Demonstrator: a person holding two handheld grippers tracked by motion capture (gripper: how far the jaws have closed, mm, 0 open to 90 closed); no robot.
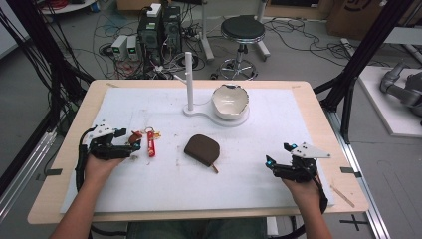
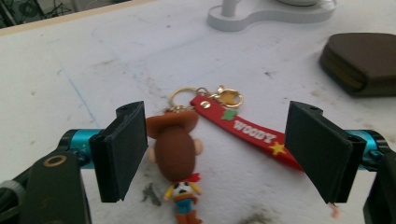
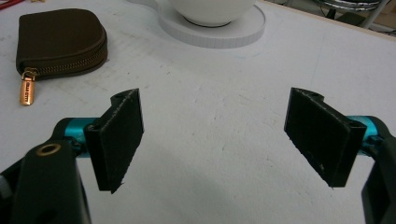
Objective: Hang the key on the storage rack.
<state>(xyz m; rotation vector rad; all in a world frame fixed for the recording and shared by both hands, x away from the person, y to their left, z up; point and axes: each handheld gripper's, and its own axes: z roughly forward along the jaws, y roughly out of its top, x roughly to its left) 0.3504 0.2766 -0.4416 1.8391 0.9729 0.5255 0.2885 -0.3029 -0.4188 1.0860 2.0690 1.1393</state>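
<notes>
A cowboy-figure keychain (image 2: 176, 154) with a red strap (image 2: 252, 133) marked WOODY lies on the white mat. My left gripper (image 2: 224, 156) is open around it, the figure close to its left jaw, the strap passing toward the right jaw. From above, the keychain (image 1: 144, 139) lies at the left, right at my left gripper (image 1: 124, 143). A brown zip pouch (image 1: 202, 149) rests mid-table, also seen as the pouch (image 3: 58, 42) and the pouch (image 2: 362, 63). My right gripper (image 1: 278, 158) (image 3: 215, 140) stands open over bare mat at the right.
A white stand (image 1: 189, 82) with an upright post and a white bowl (image 1: 230, 101) sits at the back centre. The white mat (image 1: 249, 189) covers a wooden table. Beyond the table are a stool (image 1: 242, 31), computers and cables on the floor.
</notes>
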